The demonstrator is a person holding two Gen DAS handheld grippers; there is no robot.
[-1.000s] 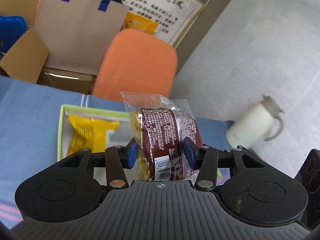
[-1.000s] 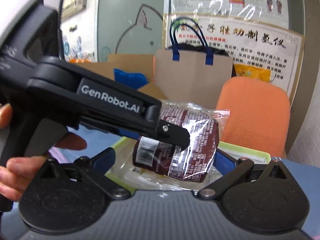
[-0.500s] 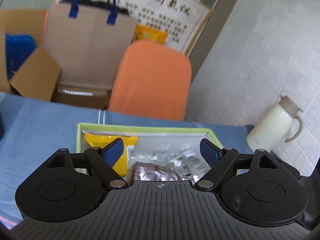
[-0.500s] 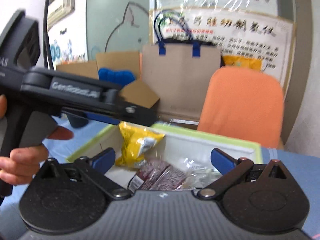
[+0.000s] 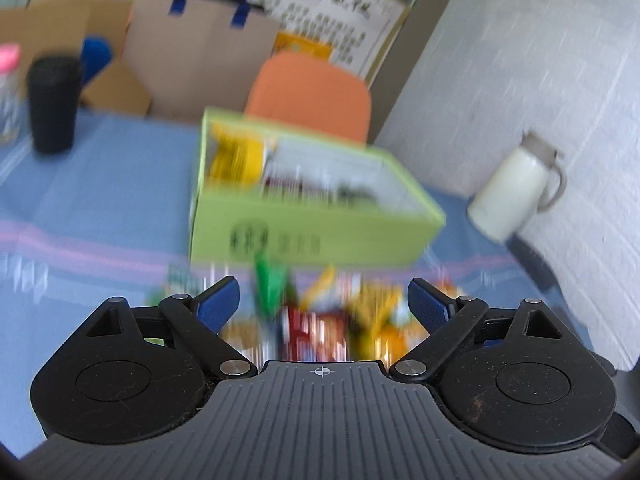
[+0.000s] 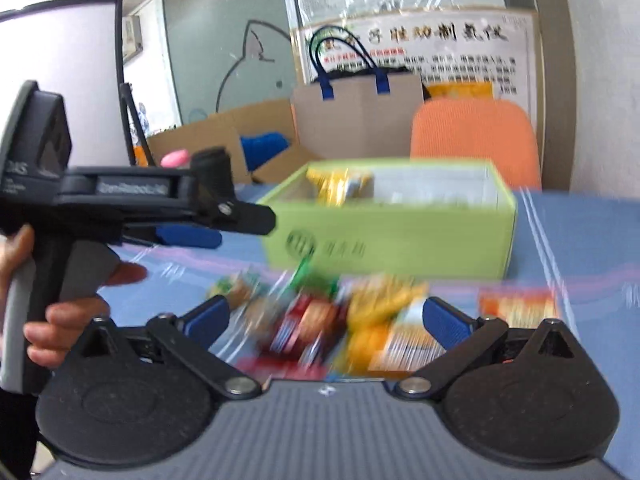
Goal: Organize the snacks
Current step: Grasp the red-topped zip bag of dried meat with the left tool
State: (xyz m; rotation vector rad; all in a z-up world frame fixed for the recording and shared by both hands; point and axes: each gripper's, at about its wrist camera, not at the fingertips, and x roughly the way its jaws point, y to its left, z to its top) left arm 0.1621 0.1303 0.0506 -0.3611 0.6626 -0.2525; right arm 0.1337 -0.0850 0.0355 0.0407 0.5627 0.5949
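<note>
The left gripper [image 5: 322, 304] is opening, empty; the right gripper [image 6: 326, 316] is standing apart, empty, both over the snack packets [image 6: 340, 320] heaped on the bench [image 5: 100, 200] before the green box [image 6: 392, 236]. Packets look light, crinkly, slippery: pinching a flat middle seems best. Labels are blurring unreadable.

Bright, even daylight fills both fisheye views; motion blur smears the snack pile [image 5: 340, 320] and green box [image 6: 392, 236], glare streaks the wall posters [image 6: 416, 44], and edges bow.
</note>
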